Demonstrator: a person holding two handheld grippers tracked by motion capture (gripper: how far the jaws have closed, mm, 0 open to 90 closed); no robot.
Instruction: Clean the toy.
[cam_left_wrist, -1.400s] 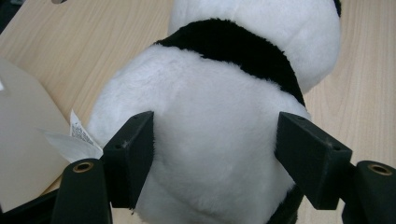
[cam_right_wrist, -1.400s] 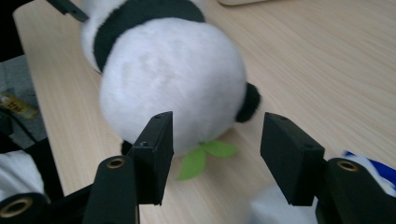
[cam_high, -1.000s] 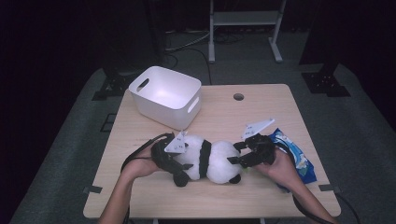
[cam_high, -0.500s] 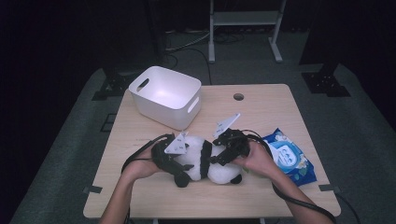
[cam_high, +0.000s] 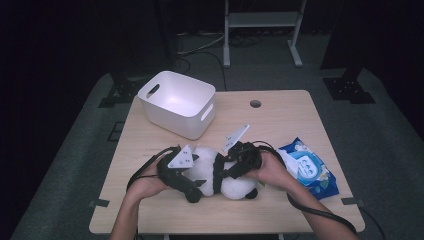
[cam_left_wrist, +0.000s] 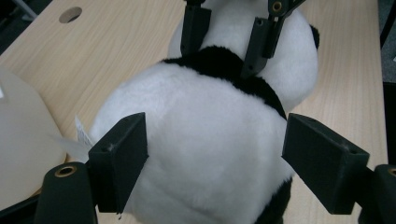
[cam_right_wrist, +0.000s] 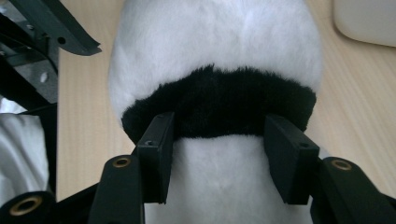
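Observation:
A black-and-white panda plush (cam_high: 239, 186) lies on the wooden table (cam_high: 280, 125) near the front edge. My left gripper (cam_high: 199, 184) reaches it from the left. In the left gripper view its jaws (cam_left_wrist: 219, 168) have just been opening and straddle the white body (cam_left_wrist: 201, 116), the pads resting against the fur without squeezing. My right gripper (cam_high: 225, 172) comes from the right. Its jaws (cam_right_wrist: 219, 158) have just been closing and pinch the plush (cam_right_wrist: 215, 42) at its black band. The right gripper's fingers (cam_left_wrist: 194, 28) also show at the top of the left gripper view.
A white bin (cam_high: 177, 102) stands behind the plush at the back left, close to the left gripper (cam_left_wrist: 18, 154). A blue pack of wipes (cam_high: 307, 167) lies to the right of the right hand. A cable hole (cam_high: 255, 103) sits mid-table at the back.
The right gripper has moved left from beside the wipes pack onto the plush and closed around its black band. The left hand has stayed in place.

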